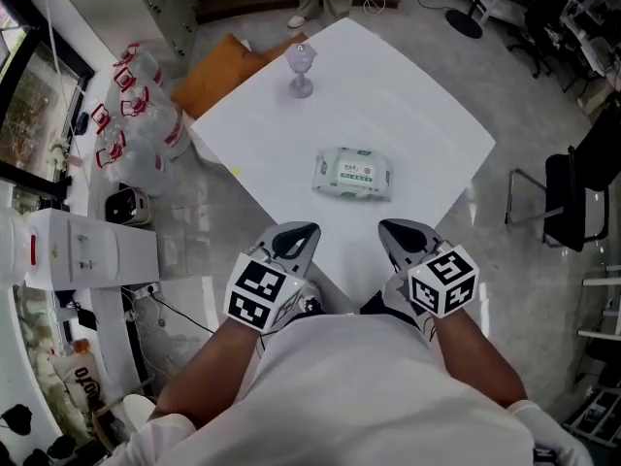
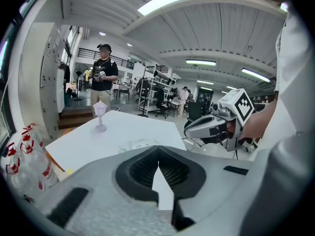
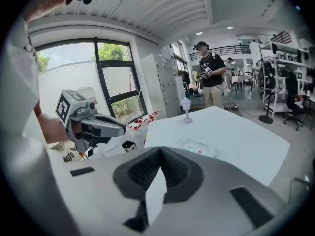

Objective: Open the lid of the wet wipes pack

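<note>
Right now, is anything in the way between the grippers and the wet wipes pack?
No, nothing visible. The wet wipes pack lies alone on the white table, with only bare tabletop between it and the left gripper and right gripper. The small goblet stands beyond the pack, near the far corner.

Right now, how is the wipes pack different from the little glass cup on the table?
The wipes pack lies flat; the glass cup stands upright on a stem. The pack is white and green and you cannot see through it; the cup is clear, faintly purple. The pack sits mid-table; the cup stands near the far corner. Both rest on the white table.
</note>
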{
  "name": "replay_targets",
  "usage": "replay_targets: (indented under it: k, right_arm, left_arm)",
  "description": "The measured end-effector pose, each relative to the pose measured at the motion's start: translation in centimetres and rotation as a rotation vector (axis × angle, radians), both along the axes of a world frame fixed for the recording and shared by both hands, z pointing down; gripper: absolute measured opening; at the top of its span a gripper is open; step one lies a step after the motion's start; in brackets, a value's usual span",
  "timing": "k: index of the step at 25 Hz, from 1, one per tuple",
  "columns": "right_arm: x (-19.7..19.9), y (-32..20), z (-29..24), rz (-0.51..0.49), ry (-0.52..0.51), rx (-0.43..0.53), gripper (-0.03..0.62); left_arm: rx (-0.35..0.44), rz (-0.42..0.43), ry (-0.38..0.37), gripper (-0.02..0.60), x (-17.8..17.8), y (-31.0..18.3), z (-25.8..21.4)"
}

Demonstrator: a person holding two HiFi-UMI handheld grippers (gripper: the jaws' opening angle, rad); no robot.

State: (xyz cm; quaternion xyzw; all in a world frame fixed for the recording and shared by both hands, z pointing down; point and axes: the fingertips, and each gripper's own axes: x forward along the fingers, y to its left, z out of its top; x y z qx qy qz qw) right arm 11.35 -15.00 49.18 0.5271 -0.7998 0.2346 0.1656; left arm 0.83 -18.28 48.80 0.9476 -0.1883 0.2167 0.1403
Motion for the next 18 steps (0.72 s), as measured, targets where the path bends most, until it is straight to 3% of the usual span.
replay_targets:
  k: [8, 18]
  right_arm:
    - [1.5, -1.8, 0.1, -0.142, 0.016, 0.024, 0.009]
    - [1.7, -2.8, 1.0, -0.222, -0.001, 0.042, 0.055]
  left_arm:
    - [-0.013, -0.111, -0.004, 0.003, 1.6, -0.3, -0.4]
    - [0.007, -0.159, -0.080, 0.003, 1.6, 0.8, 0.5]
